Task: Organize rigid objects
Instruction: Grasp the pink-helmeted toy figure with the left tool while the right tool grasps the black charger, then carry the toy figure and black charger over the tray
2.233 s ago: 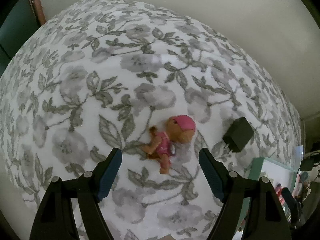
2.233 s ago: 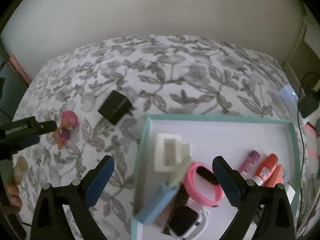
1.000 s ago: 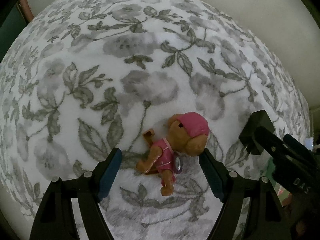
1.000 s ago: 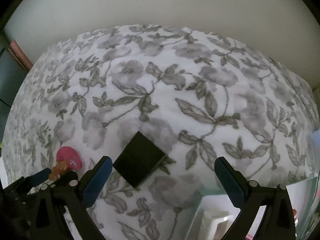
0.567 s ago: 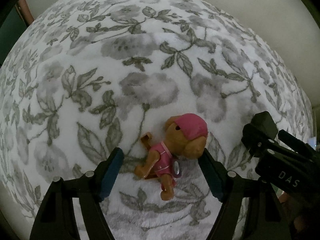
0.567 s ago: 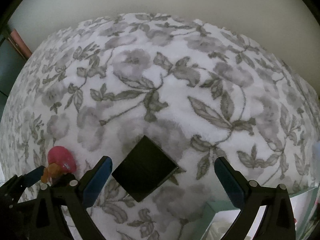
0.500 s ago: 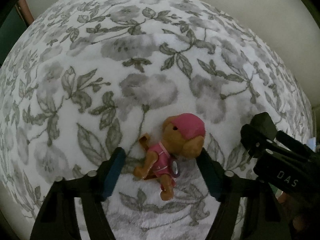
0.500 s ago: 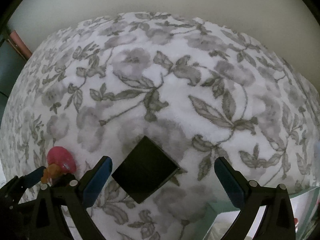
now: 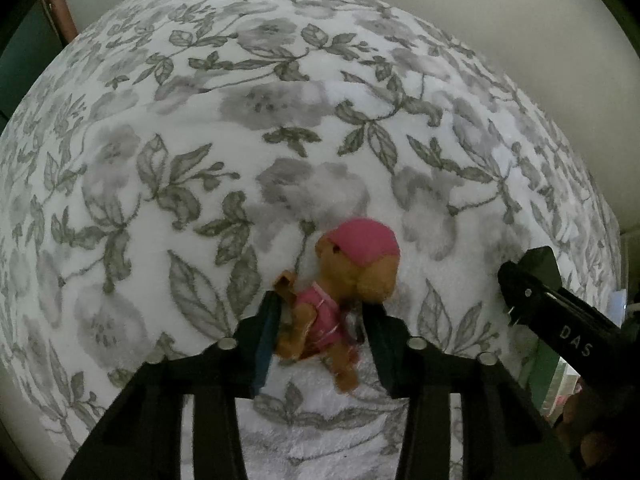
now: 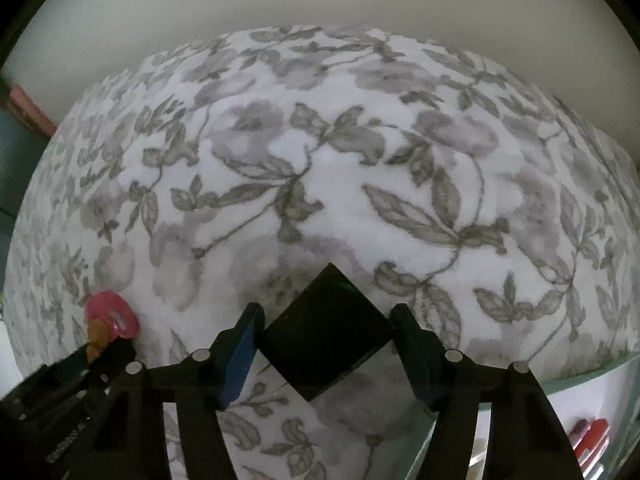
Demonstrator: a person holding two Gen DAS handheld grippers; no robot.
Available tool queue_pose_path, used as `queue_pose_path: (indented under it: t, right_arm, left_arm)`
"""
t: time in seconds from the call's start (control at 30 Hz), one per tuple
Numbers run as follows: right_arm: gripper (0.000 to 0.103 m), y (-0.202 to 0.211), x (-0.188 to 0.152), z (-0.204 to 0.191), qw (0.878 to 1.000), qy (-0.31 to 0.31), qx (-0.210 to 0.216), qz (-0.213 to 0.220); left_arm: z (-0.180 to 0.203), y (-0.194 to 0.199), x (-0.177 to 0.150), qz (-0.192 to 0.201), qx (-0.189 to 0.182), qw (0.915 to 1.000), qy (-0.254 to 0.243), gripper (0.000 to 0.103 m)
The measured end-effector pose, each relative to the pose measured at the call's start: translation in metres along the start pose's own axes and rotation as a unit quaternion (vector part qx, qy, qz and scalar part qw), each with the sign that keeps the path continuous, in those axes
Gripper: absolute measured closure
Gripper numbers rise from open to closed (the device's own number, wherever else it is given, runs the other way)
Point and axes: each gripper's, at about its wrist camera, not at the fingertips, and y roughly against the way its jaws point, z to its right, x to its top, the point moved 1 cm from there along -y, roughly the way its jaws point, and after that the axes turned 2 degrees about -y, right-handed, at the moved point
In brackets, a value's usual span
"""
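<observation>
A toy puppy [image 9: 352, 276] with a pink cap and pink vest lies on the floral blanket [image 9: 200, 140]. My left gripper [image 9: 320, 316] points down over it. Its jaws are closing, with both blue pads touching the toy's body. A black cube charger [image 10: 324, 320] sits corner-on between the pads of my right gripper [image 10: 325, 334]. Those jaws are closing too, and each pad meets a corner of the charger. The left wrist view shows the charger [image 9: 540, 258] at the right, under one finger of my right gripper [image 9: 532, 296]. The toy's pink cap [image 10: 110, 314] shows at the right wrist view's lower left.
A teal-rimmed white tray [image 10: 580, 374] lies at the lower right on the blanket, with red and pink tubes [image 10: 588, 436] in it. A pale wall [image 10: 320, 0] runs behind the bed. The blanket beyond both objects is bare.
Both grippers' jaws have narrowed from wide apart onto their objects. The toy puppy has tipped more upright between the left pads. The charger now sits between the right pads.
</observation>
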Motion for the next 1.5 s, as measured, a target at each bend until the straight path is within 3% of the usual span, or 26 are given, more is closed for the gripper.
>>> queue_pose_path:
  t: [0.57,0.93,1.5]
  right_arm:
    - [0.035,0.039,-0.012,0.009,1.000,-0.001,0.016,0.018]
    - [0.035,0.080,-0.031,0.012,0.999,-0.005,0.033,0.043]
    - [0.035,0.134,-0.089,0.054,0.988,-0.094,0.070,0.095]
  left_arm:
    - [-0.002,0.035,-0.005,0.024,-0.018,0.9996,-0.003,0.062]
    - [0.011,0.084,-0.019,0.068,-0.014,0.9973,-0.026,0.062]
    - [0.051,0.124,-0.044,0.104,-0.034,0.9908,-0.080,0.062]
